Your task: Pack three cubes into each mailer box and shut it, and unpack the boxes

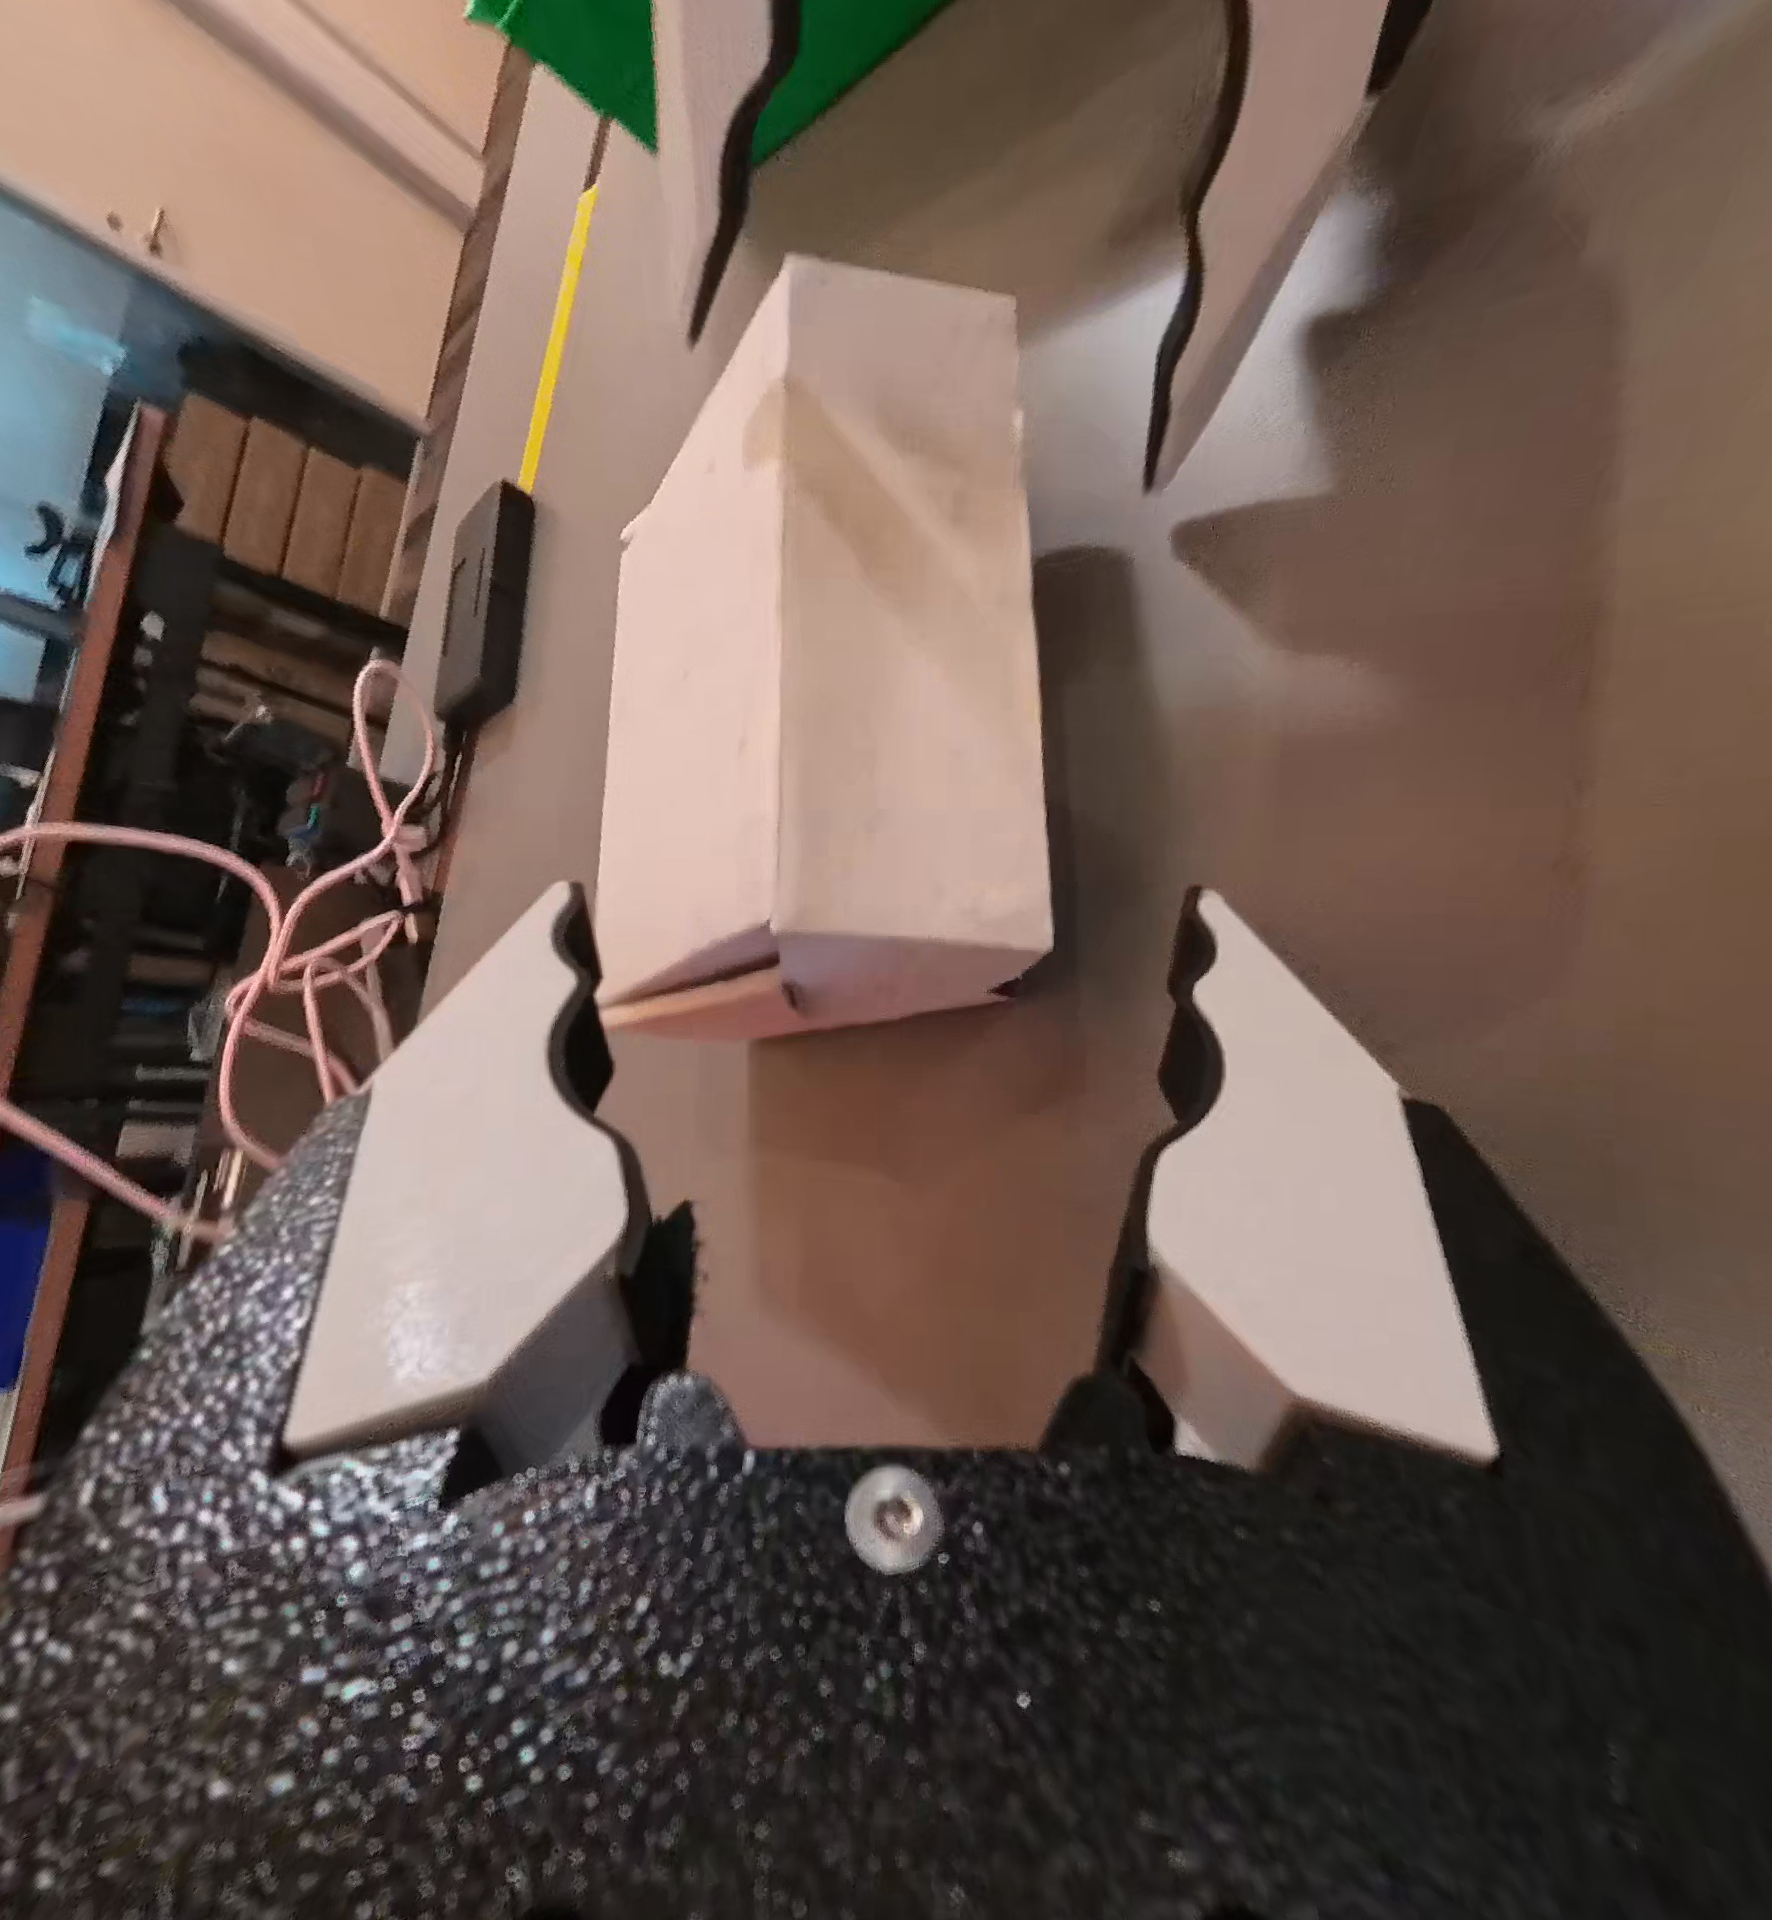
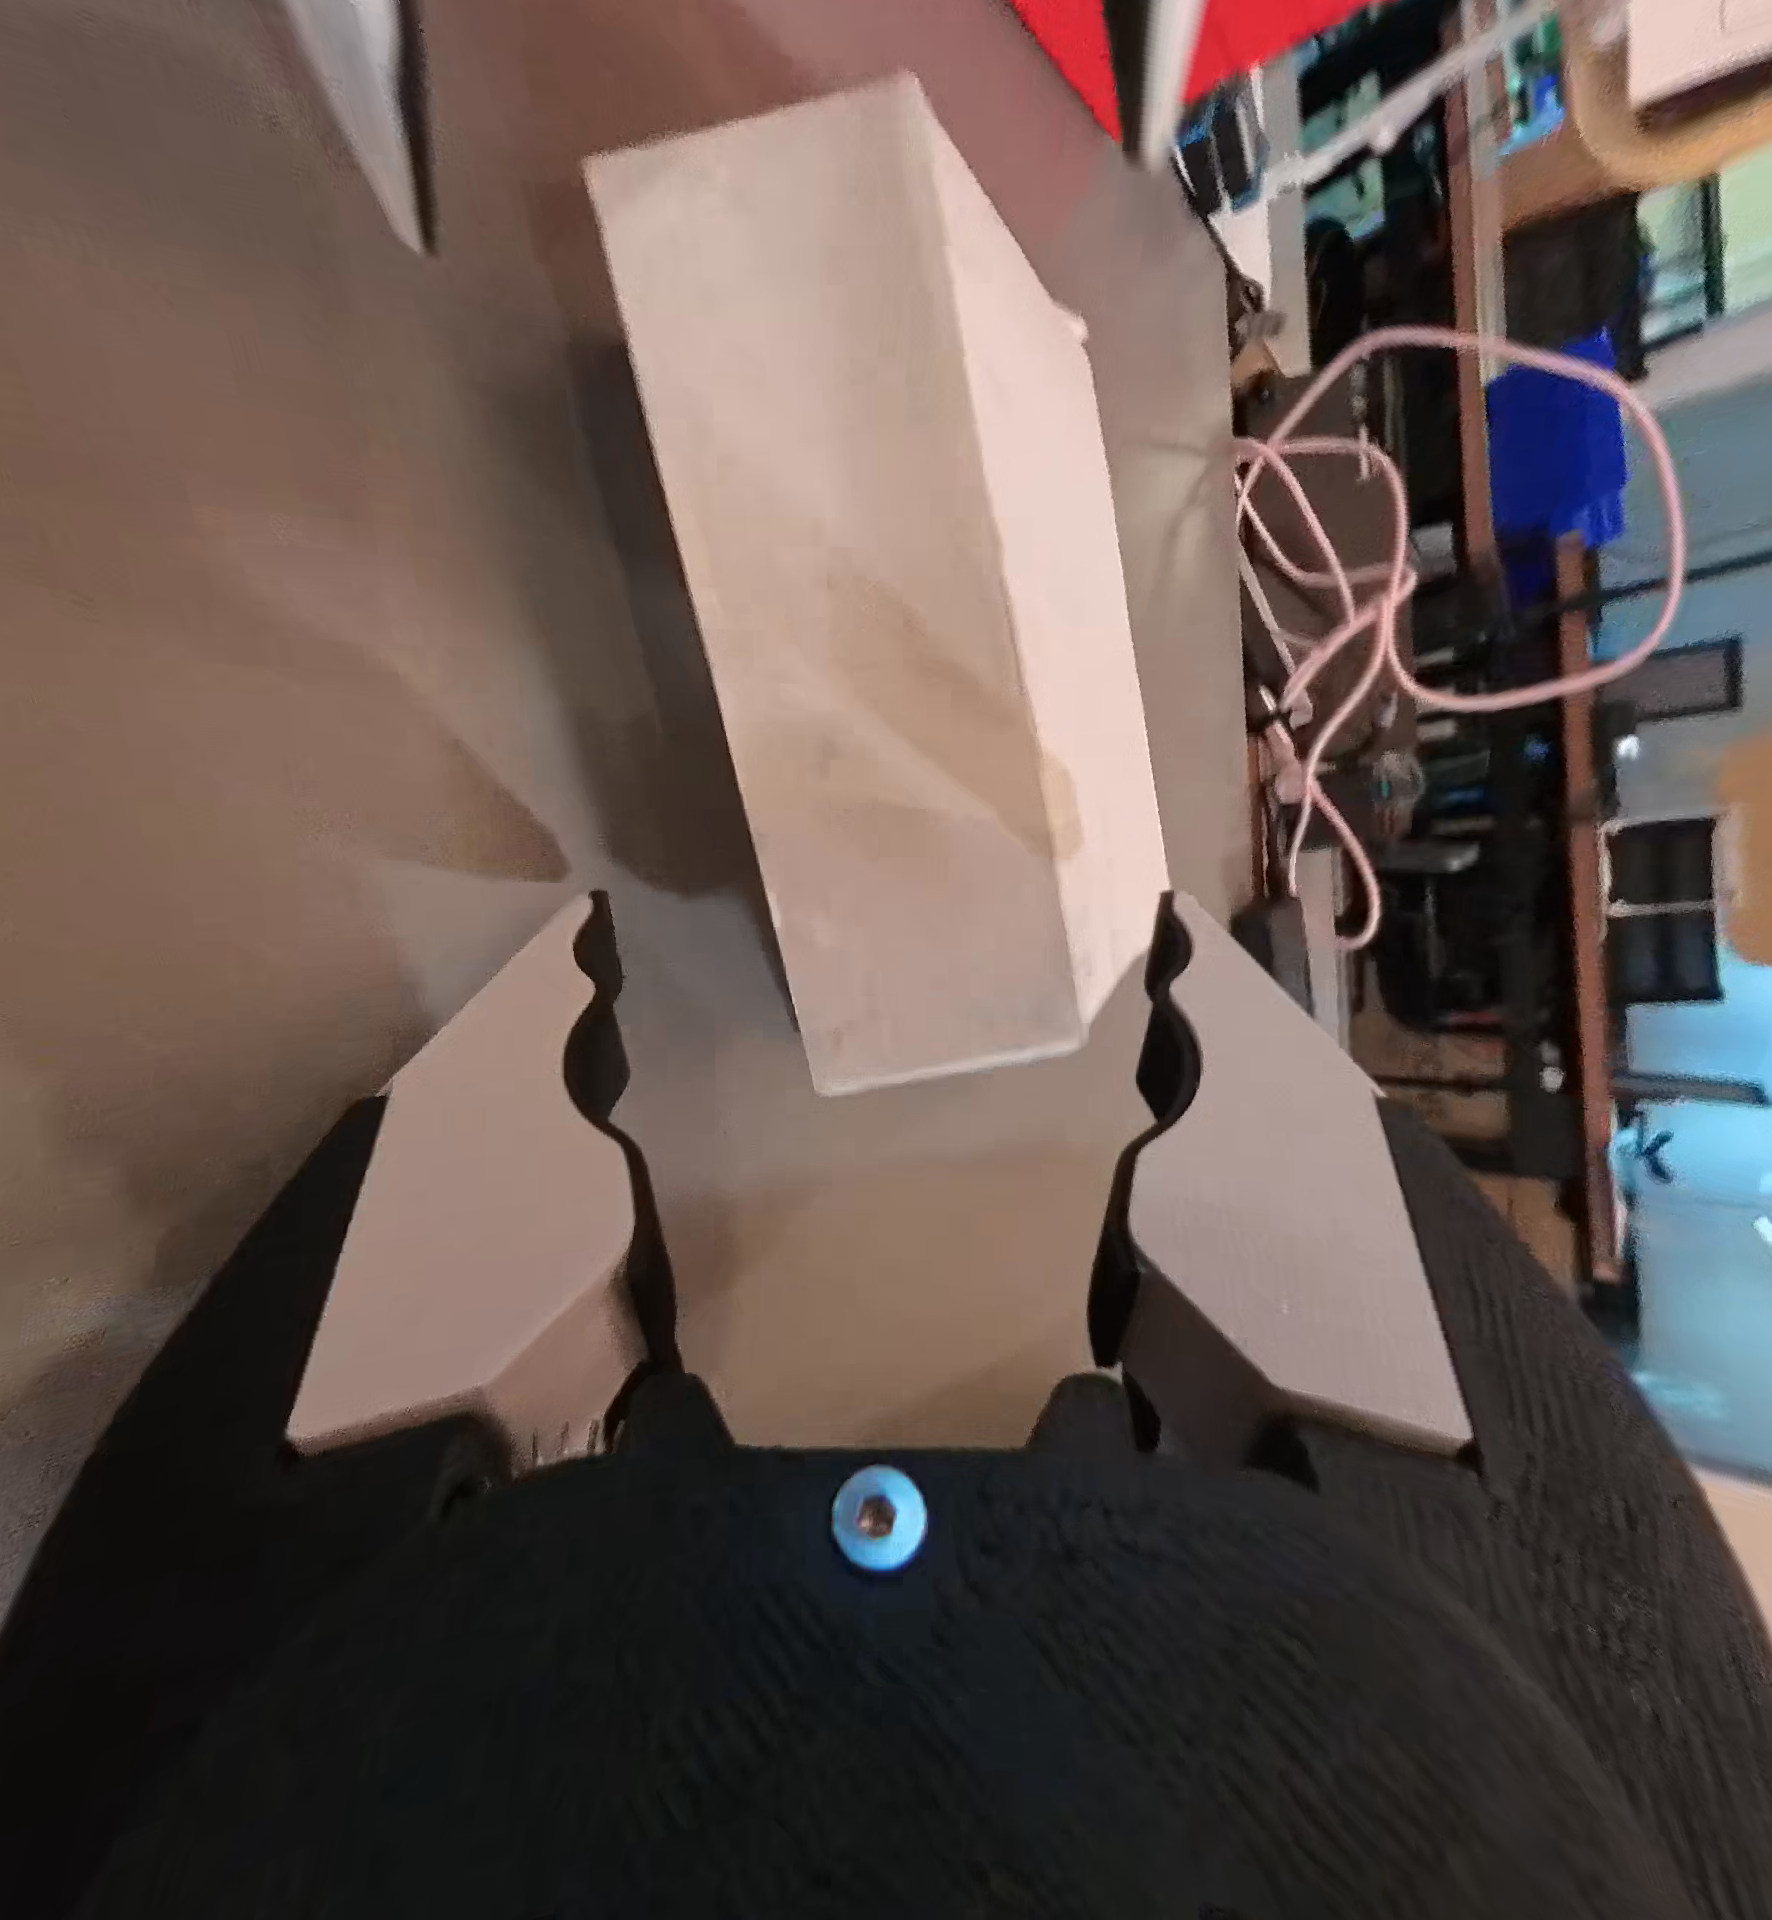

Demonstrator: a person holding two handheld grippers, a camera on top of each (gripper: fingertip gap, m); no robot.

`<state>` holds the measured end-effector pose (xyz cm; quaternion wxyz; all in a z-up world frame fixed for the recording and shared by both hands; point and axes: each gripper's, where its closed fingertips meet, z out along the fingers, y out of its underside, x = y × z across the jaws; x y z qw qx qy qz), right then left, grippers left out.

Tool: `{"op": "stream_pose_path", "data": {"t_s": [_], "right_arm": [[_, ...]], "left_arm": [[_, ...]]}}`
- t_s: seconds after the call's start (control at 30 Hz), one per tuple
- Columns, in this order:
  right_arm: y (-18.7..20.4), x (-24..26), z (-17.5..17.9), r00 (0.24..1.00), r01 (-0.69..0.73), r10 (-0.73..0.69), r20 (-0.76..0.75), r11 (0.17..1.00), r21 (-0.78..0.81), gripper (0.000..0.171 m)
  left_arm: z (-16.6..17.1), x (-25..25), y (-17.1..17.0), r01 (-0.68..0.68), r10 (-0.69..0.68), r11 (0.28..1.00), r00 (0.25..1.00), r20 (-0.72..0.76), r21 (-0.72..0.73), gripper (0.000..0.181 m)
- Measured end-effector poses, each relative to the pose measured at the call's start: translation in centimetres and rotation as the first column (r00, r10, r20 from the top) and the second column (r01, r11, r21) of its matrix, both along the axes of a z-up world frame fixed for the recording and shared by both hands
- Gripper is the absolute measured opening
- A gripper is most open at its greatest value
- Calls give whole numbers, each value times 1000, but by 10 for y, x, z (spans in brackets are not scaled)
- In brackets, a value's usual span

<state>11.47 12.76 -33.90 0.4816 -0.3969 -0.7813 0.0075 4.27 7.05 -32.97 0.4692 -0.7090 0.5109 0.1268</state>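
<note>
A white mailer box (image 1: 820,675) lies shut on the pale table, seen lengthways in both views; its near end flap shows a thin gap at the bottom. My left gripper (image 1: 887,904) is open and empty, its tips either side of the box's near end without touching. The box also shows in the right wrist view (image 2: 882,582), seen from its other end. My right gripper (image 2: 882,909) is open and empty, its tips close to that end. The right gripper's fingers (image 1: 1235,249) show beyond the box in the left wrist view. No cubes are in view.
A black adapter (image 1: 485,603) with a pink cable (image 1: 269,935) sits near the table's edge beside the box. A yellow strip (image 1: 555,343) runs along that edge. Shelves (image 1: 134,727) with clutter stand past the table. A green part (image 1: 591,62) shows behind the right gripper's fingers, a red one (image 2: 1225,42) in the right wrist view.
</note>
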Motion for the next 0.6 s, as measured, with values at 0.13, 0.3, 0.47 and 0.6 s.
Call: {"op": "stream_pose_path", "data": {"t_s": [0.13,0.3,0.47,0.6], "right_arm": [[-2,-12,-9,995,-35,32,90,999,33,91],[-3,-12,-14,991,-42,42,131,999,-3,80],[-3,-12,-14,991,-41,42,126,999,-8,80],[-2,-17,-10,994,-50,45,103,997,51,84]], "left_arm": [[-13,5,10,59,-65,995,995,-70,-82,94],[-25,0,14,60,-78,993,979,-188,-102,84],[-25,0,15,64,-79,994,981,-180,-87,82],[-18,4,16,62,-75,988,993,-91,-140,81]]}}
